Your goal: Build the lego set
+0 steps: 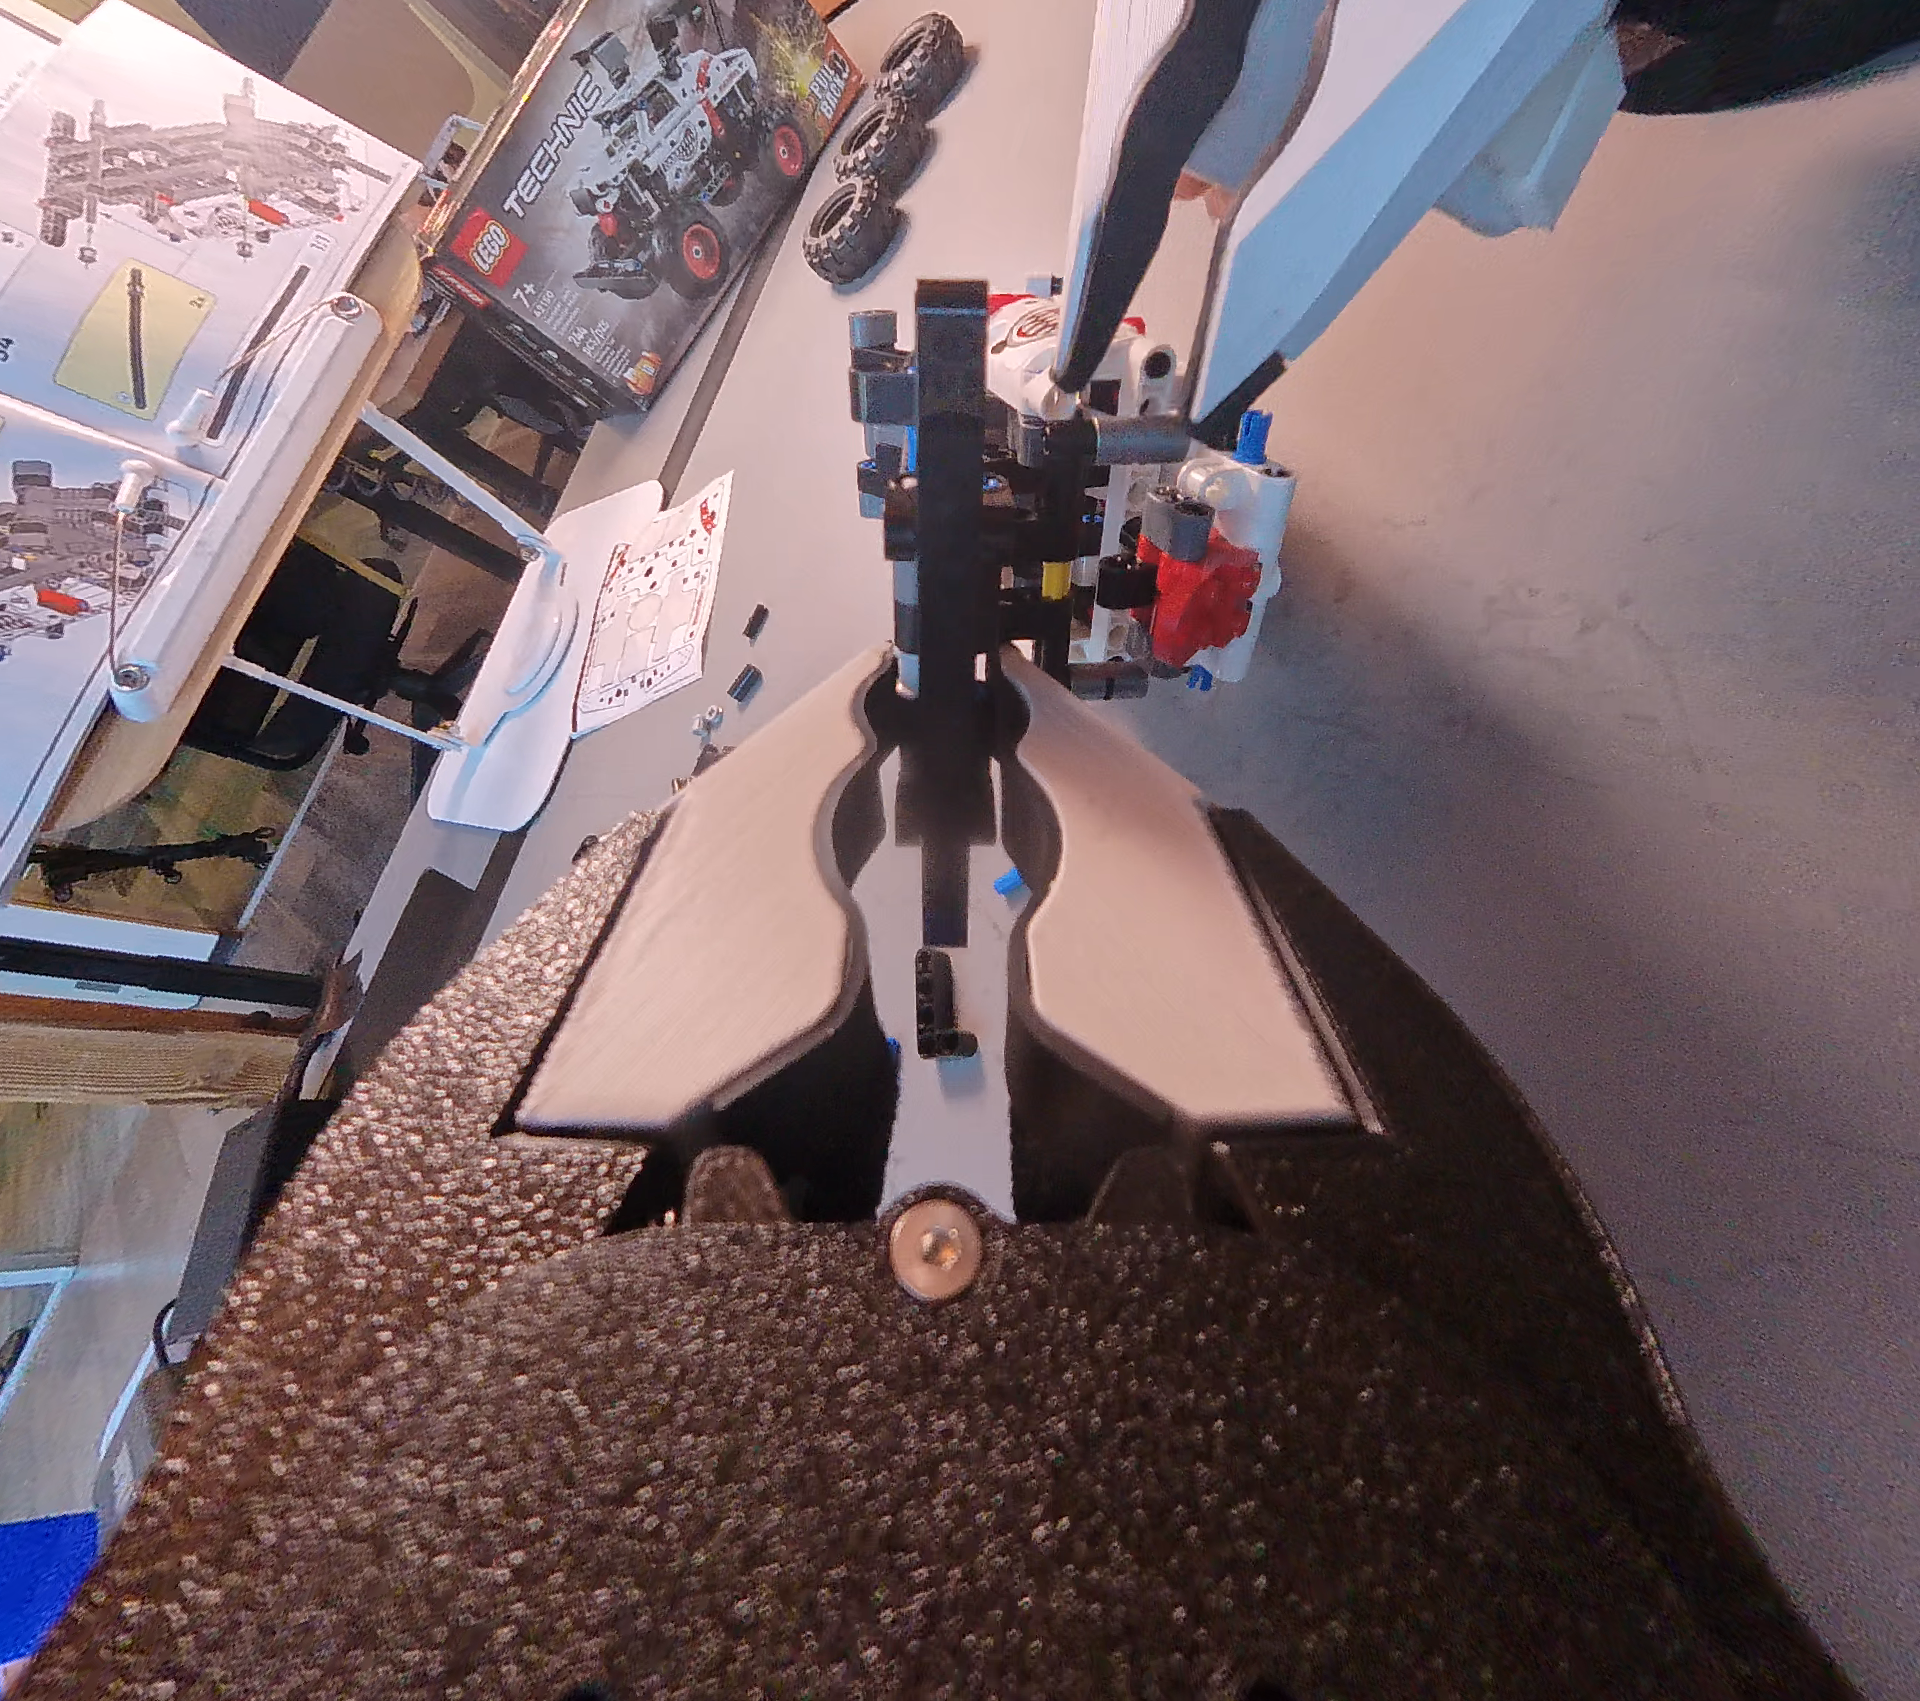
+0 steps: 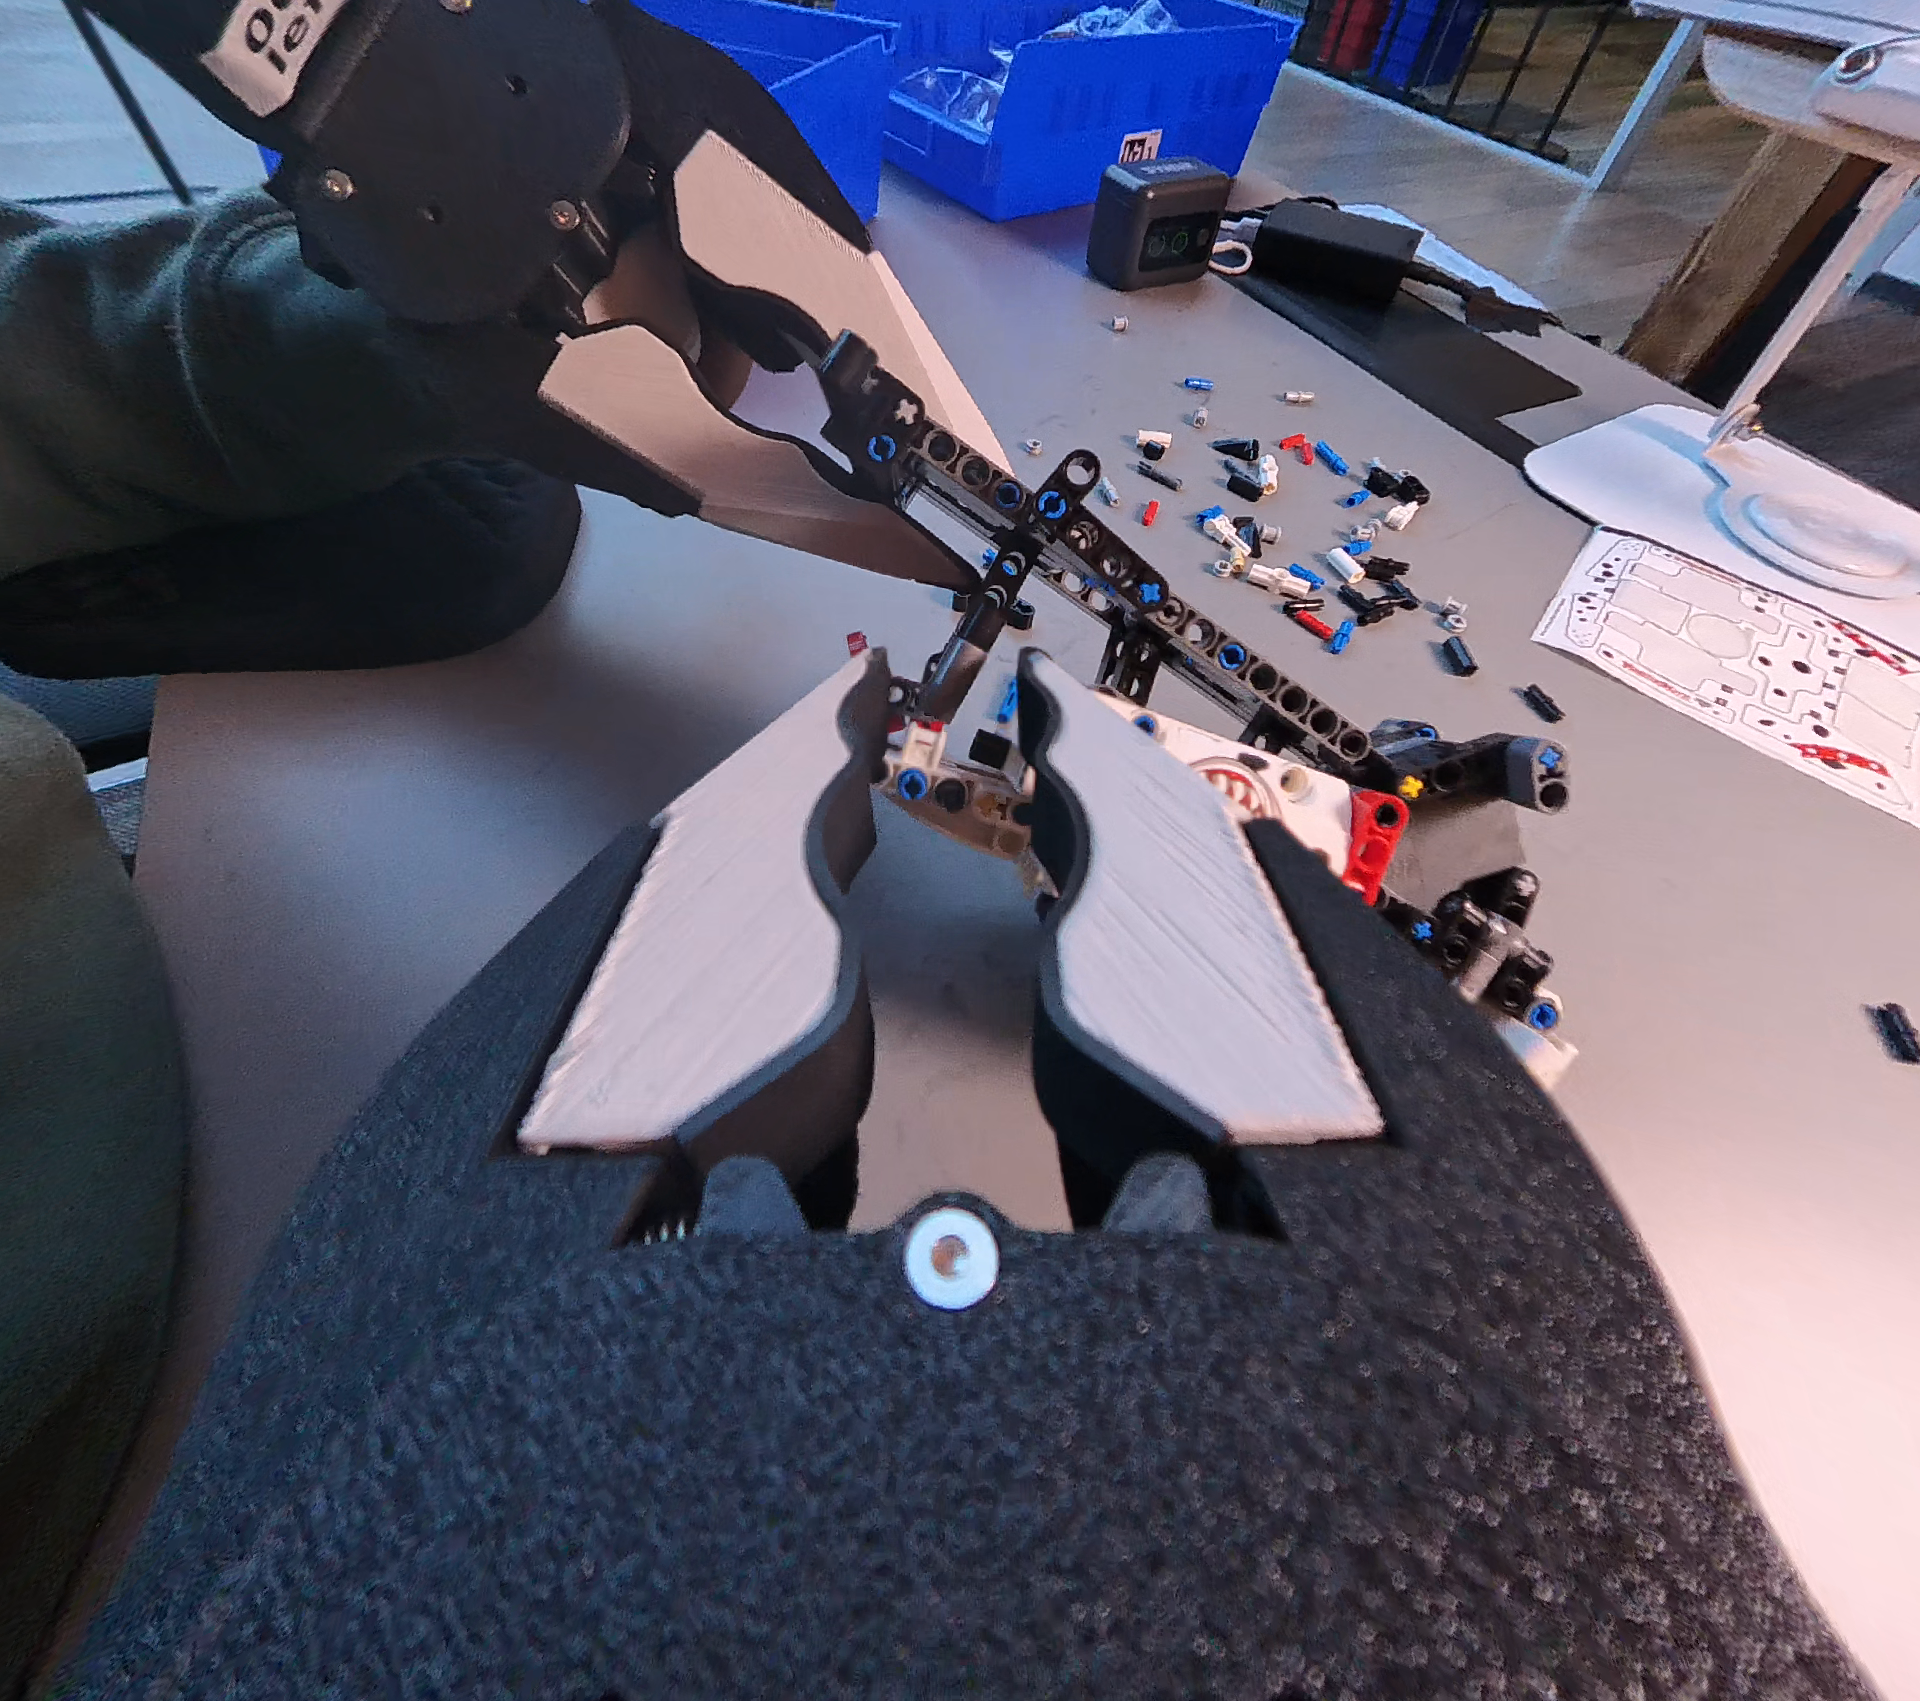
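While my left gripper (image 1: 943, 677) clamps its black beam, the half-built truck (image 2: 1226, 747) lies tilted on the table (image 2: 644, 716); my right gripper (image 2: 951, 685) sits partly spread around its white end, grip unclear.

- Bare counter (image 2: 520, 768) lies open at centre left of the right wrist view.
- Loose pieces (image 2: 1288, 529) clutter the upper right.
- Blue bins (image 2: 1039, 93) wall the top.
- Sticker sheet (image 2: 1745, 654) and white stand base (image 2: 1621, 467) fill the right edge.
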Motion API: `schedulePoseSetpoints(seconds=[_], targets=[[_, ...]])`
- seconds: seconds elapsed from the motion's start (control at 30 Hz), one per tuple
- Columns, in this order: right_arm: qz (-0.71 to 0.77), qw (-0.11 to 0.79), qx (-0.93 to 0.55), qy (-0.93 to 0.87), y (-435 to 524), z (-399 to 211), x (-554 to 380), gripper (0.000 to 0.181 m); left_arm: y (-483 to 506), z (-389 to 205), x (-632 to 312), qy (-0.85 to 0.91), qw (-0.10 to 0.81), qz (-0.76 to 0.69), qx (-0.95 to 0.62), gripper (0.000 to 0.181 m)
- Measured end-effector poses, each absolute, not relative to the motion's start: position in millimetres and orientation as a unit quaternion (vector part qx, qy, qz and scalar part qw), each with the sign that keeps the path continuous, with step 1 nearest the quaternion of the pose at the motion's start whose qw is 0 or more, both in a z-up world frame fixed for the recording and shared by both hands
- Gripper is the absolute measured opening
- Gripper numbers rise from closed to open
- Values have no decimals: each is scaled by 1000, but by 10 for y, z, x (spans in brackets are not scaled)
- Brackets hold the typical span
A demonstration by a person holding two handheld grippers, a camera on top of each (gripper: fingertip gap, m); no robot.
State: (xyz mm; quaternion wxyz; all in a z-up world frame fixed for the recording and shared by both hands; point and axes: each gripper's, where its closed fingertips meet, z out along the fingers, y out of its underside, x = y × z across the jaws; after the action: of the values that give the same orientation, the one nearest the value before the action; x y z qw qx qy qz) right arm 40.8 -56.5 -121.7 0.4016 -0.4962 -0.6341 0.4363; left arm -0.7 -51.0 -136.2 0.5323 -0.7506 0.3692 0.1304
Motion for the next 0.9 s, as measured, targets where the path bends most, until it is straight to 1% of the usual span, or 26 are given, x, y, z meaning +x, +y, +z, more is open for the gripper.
schedulePoseSetpoints(seconds=[0.23,0.37,0.43,0.57,0.6,0.9], targets=[[411,409,-474,-663,-572,-1293,531,29,-500,-1353,-22,361,531,120,-757,15],[380,435,-450,-681,-580,-1320,518,31,-494,-1340,-14,358,530,119,-759,15],[388,436,-450,-675,-593,-1276,493,28,-489,-1332,0,360,530,123,-758,15],[418,405,-485,-652,-561,-1213,431,14,-489,-1324,41,364,529,133,-755,15],[419,402,-492,-648,-540,-1210,419,8,-491,-1325,40,364,528,135,-755,15],[436,393,-507,-631,-550,-1186,403,5,-512,-1322,36,364,532,139,-752,15]])
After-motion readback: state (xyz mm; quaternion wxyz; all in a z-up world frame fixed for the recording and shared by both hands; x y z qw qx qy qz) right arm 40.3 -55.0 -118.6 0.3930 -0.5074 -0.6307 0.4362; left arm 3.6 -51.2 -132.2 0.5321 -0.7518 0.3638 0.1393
